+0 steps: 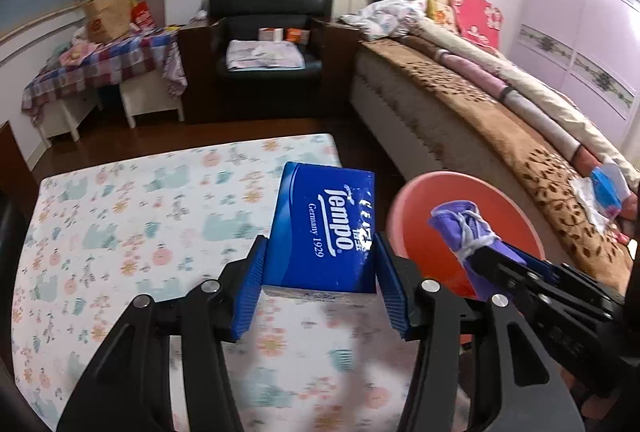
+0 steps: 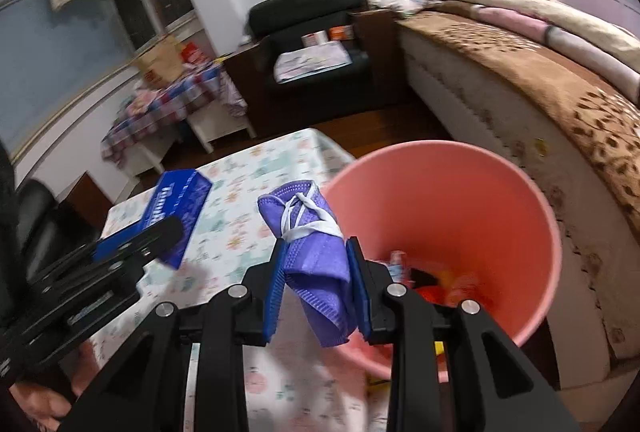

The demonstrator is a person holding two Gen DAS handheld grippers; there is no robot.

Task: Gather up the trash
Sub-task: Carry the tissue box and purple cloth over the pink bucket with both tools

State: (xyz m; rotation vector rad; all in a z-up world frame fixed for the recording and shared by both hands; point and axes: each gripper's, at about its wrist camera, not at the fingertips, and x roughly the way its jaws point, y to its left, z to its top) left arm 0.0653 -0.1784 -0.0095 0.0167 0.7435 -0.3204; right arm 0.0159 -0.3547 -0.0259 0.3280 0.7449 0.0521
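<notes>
Blue tissue pack [image 1: 324, 228]: clamped in our left gripper [image 1: 320, 264], beside the bin.
Purple mask [image 2: 316, 252]: pinched by our right gripper [image 2: 316, 272], at the pink bin [image 2: 520, 200] rim.

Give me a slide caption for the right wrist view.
Right gripper holds a purple mask beside the pink bin.

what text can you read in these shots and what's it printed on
"Tempo" on the blue tissue pack between the pads of the left tool.
"Germany 1929" on the same pack, under the brand name.
Small white characters beside the brand name on that pack: too blurred to read.
Print on the brown paper bag and red bag on the far checked table: too small to read.
Boxes on the black armchair: unreadable.
Purple mask in the right tool: no text.
</notes>
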